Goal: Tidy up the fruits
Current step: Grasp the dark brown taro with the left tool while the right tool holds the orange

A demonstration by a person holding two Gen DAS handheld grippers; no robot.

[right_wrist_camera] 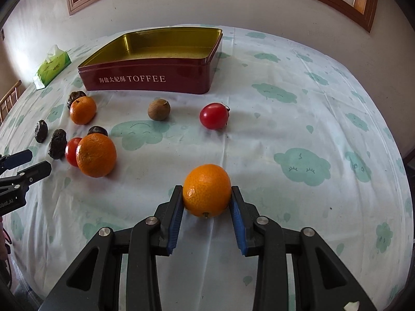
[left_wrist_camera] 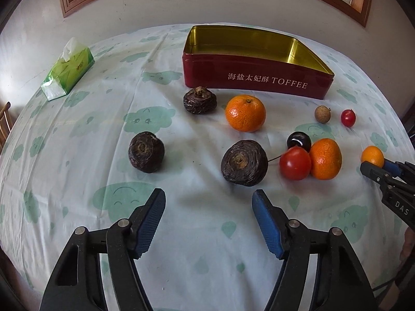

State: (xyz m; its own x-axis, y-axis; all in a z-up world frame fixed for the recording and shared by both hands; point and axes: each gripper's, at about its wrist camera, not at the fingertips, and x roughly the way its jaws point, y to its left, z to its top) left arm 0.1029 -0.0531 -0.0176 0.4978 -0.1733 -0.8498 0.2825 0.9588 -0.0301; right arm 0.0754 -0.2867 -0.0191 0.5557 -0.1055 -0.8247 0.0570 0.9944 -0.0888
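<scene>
My right hand-held gripper [right_wrist_camera: 206, 202] pinches the small round orange mandarin [right_wrist_camera: 206, 190] across its middle; soft, light, bruisable, so gently. My left hand-held gripper [left_wrist_camera: 208, 204] gapes wide, empty.

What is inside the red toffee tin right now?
The toffee tin shows only bare gold lining; no fruit is visible inside. Its near wall hides the front strip of the floor. The right gripper grips an orange on the table.
</scene>
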